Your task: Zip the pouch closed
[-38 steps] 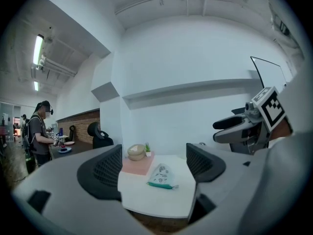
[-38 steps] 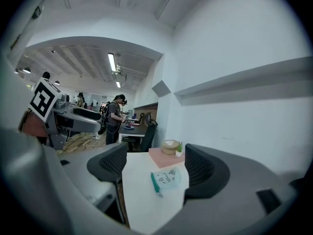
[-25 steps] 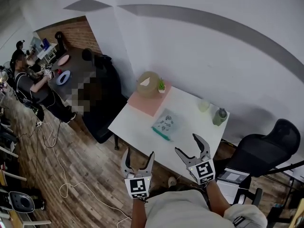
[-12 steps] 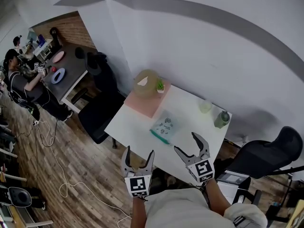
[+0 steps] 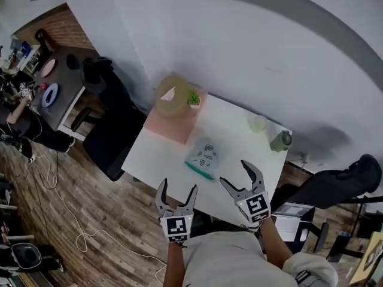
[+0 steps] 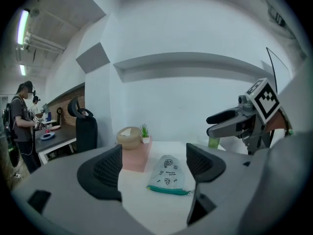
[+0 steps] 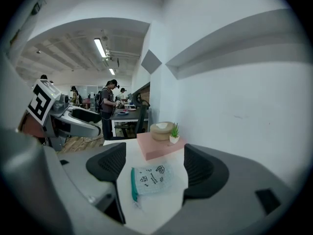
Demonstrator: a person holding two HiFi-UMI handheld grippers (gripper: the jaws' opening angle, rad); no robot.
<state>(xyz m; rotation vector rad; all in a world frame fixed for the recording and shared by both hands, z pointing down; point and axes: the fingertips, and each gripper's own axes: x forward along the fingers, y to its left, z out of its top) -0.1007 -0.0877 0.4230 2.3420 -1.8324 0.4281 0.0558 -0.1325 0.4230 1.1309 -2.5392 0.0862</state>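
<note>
A pale grey pouch point(image 5: 203, 158) with small dark prints and a teal zip along its near edge lies flat on the white table point(image 5: 161, 160). In the left gripper view the pouch point(image 6: 167, 174) shows between the jaws, well ahead of them. The right gripper view has the pouch point(image 7: 151, 178) with its teal zip to the left. My left gripper point(image 5: 176, 193) is open, held in the air short of the table's near edge. My right gripper point(image 5: 240, 177) is open too, near the table's front right, above and short of the pouch. Neither touches anything.
A pink block point(image 5: 170, 121) at the table's far left carries a round tan container point(image 5: 170, 95) and a small potted plant point(image 5: 194, 98). A pale cup point(image 5: 258, 123) and a green bottle point(image 5: 280, 140) stand far right. Black office chairs point(image 5: 111, 130) flank the table; a cable lies on the wood floor.
The head view has swung, so the table sits a little more to the left and nearer. Both grippers stay open at about the same place in view.
</note>
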